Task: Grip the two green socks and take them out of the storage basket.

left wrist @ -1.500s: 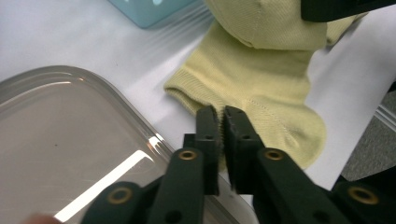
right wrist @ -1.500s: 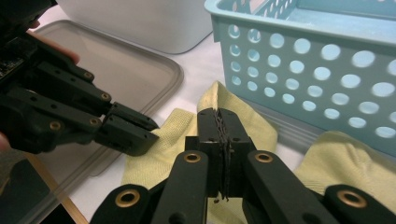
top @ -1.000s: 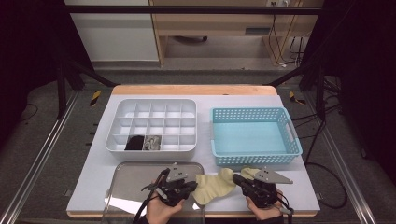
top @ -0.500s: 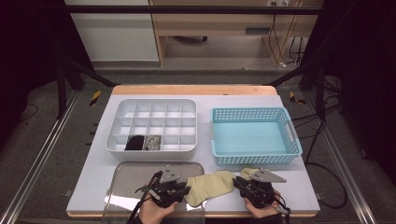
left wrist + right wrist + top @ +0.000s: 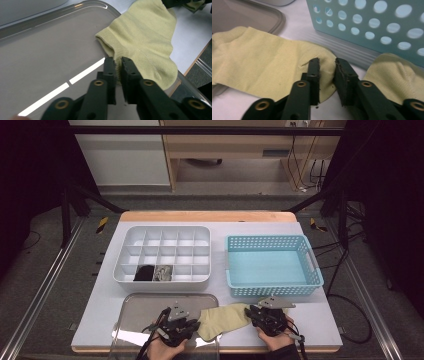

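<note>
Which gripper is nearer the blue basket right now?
Right. The right gripper sits just below the blue basket's front wall; the left gripper is farther off, over the clear tray.

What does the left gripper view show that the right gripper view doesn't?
Left gripper view: the sock's ribbed cuff lying on the clear lid, the left claw pinched on its edge.

Right gripper view: the blue basket's perforated wall, a second yellow sock beside it, and the right claw gripping a fold with jaws slightly apart.

Both: the yellow sock, the clear lid and the white table.
</note>
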Demonstrator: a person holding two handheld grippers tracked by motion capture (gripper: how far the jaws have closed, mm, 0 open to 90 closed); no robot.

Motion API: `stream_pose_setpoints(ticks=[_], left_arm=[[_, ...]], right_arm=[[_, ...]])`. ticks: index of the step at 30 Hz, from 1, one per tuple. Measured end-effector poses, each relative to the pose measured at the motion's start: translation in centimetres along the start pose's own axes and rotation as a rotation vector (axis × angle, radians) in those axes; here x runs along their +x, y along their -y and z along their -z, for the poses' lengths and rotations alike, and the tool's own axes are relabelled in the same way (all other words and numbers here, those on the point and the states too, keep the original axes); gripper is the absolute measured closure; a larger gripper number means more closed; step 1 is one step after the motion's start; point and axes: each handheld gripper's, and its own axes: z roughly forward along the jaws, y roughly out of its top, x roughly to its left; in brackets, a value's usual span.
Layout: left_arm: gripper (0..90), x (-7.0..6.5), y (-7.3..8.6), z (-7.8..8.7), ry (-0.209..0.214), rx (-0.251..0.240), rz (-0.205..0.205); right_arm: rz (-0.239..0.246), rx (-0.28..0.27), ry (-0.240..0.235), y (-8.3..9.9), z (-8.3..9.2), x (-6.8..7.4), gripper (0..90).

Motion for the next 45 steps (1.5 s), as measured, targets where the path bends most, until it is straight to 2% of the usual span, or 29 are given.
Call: stream_pose_setpoints(ticks=[3, 6, 10, 13, 17, 20, 25, 28, 31, 32, 33, 41, 43, 45], left_arm=[[85.8, -0.1, 0.0, 0.1, -0.005, -0.002, -0.004], [86.3, 0.0, -0.1, 0.4, -0.006, -0.015, -0.002], [86.4, 0.5, -0.1, 1.3, -0.010, -0.032, 0.005], [86.2, 0.9, 0.0, 1.4, -0.017, -0.023, 0.005], [82.4, 0.8, 0.1, 0.9, -0.016, -0.010, -0.009], [75.2, 0.9, 0.0, 1.3, -0.025, -0.035, -0.015], [66.1, 1.6, -0.2, 2.4, -0.047, -0.088, -0.011], [62.4, 2.0, -0.4, 3.0, -0.057, -0.118, -0.004], [59.0, 2.3, -0.5, 3.4, -0.072, -0.140, 0.002], [58.1, 2.3, -0.4, 3.6, -0.070, -0.136, 0.024], [57.3, 2.5, -0.5, 3.6, -0.081, -0.145, 0.008], [52.4, 2.4, -0.4, 3.3, -0.083, -0.131, 0.009], [52.0, 2.4, -0.4, 3.2, -0.082, -0.129, 0.012], [51.9, 2.3, -0.4, 3.2, -0.080, -0.129, 0.012]], right_arm=[[0.001, 0.022, 0.008, 0.0, 0.2, 0.0, 87.7], [-0.005, 0.039, -0.015, 0.0, 0.6, 0.2, 88.6], [-0.008, 0.032, -0.054, 0.6, 1.8, 1.0, 88.6], [-0.014, 0.042, -0.077, 1.2, 2.3, 1.5, 88.1], [-0.015, 0.052, -0.078, 1.5, 2.1, 1.7, 83.2], [-0.030, 0.001, -0.073, 1.4, 2.7, 1.2, 77.5], [-0.024, -0.110, -0.015, 1.1, 4.8, -0.2, 75.5], [-0.031, -0.134, 0.034, 1.2, 5.9, -1.4, 77.3], [-0.030, -0.113, 0.054, 1.5, 6.1, -2.2, 77.5], [-0.033, -0.103, 0.051, 1.7, 6.0, -2.3, 77.1], [-0.028, -0.090, 0.050, 1.8, 5.7, -2.4, 76.7], [0.012, -0.031, 0.062, 2.2, 3.9, -1.8, 70.4], [0.025, -0.020, 0.074, 2.2, 3.4, -1.7, 71.7], [0.043, -0.016, 0.095, 2.1, 3.3, -1.6, 78.0]])
